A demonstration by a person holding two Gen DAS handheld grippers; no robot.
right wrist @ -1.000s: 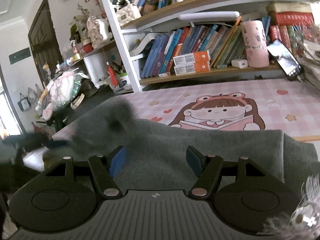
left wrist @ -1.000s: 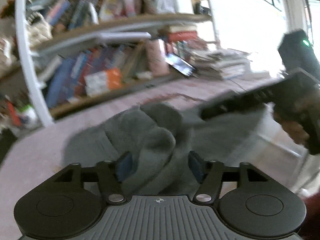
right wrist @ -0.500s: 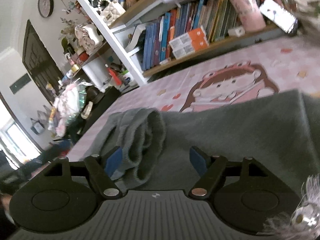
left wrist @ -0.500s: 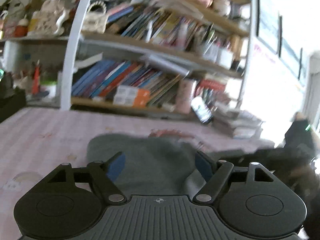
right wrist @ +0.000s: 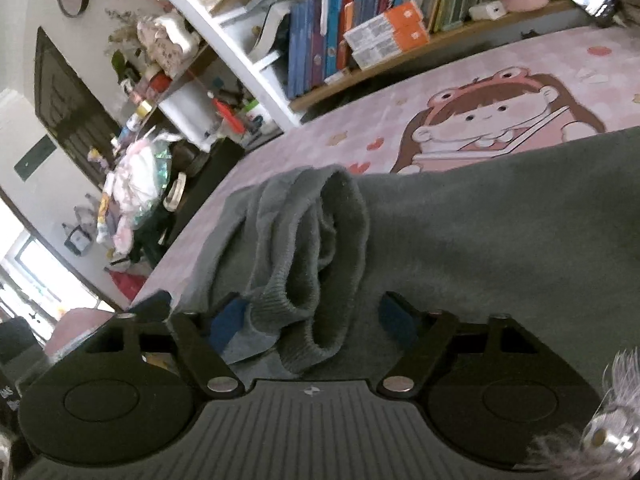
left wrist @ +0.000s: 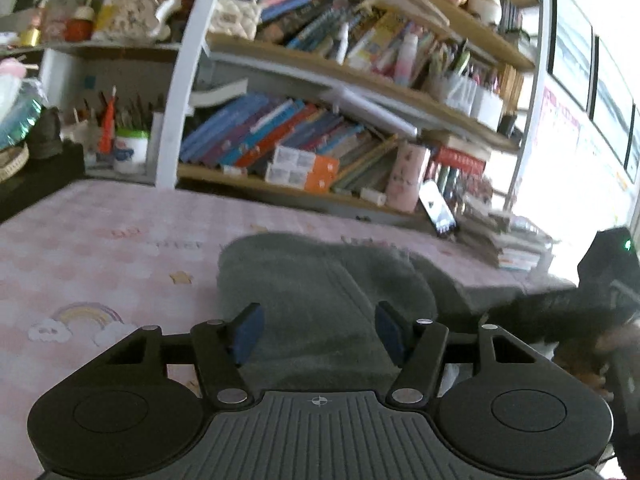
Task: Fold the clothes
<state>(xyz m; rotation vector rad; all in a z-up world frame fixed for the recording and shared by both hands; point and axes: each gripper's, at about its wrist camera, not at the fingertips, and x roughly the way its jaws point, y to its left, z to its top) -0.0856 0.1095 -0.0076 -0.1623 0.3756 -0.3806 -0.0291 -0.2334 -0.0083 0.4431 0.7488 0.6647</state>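
Observation:
A grey sweater (left wrist: 320, 280) lies spread on the pink cartoon table mat (left wrist: 100, 240). My left gripper (left wrist: 318, 334) hovers low over its near part. Its jaws are closing, and flat cloth lies under the gap with nothing pinched. In the right wrist view the same sweater (right wrist: 500, 220) has a sleeve folded across it. The sleeve's ribbed cuff (right wrist: 320, 280) lies bunched between the blue pads of my right gripper (right wrist: 312, 320). Those jaws are closing too: the left pad (right wrist: 228, 320) is at the cuff's edge and the right pad stands apart from it.
A crowded bookshelf (left wrist: 320, 152) runs along the table's far side, with a leaning phone (left wrist: 438, 208) and a stack of books (left wrist: 508, 240) at its right end. A person's hand (left wrist: 596, 344) shows blurred at the right. The table's left edge (right wrist: 176, 256) drops to a cluttered floor.
The left gripper let go of the bunched cloth, rolled upright and drew back left, jaws narrowing. The sleeve dropped onto the sweater; the right gripper moved up to its cuff, jaws narrowing.

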